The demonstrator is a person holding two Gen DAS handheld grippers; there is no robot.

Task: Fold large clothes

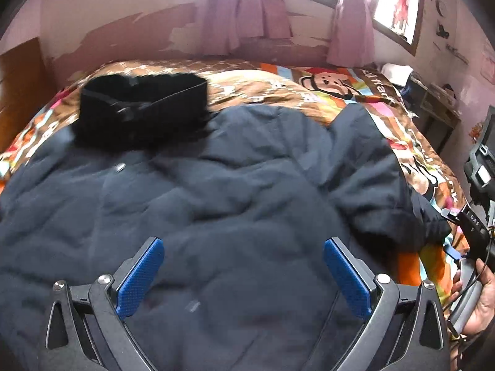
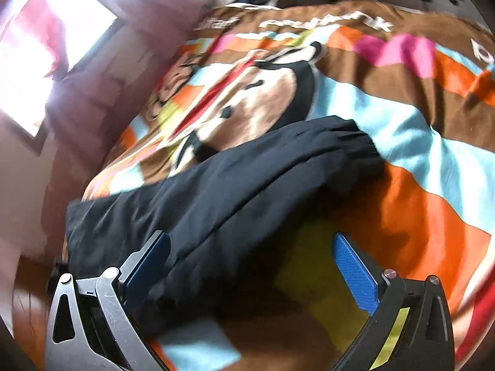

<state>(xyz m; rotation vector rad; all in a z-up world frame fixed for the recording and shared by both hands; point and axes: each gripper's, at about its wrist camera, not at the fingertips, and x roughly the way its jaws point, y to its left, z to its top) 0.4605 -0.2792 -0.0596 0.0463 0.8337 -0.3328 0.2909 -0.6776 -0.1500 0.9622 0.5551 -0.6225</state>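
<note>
On the cartoon-print bed [image 1: 309, 86], dark navy padded coat [image 1: 201, 191] lies spread, unfolded; sleeve [image 2: 247, 170] out right. Left claw [image 1: 244, 273], right claw [image 2: 252, 273] both apart, empty.

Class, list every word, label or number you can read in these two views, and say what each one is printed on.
"DAS": white letters on the black device held in the hand at the right edge of the left wrist view.
White lettering on the brown border of the bedspread: blurred, not surely readable in either view.
Dark coat, black furry hood and tongs: no text visible.
</note>
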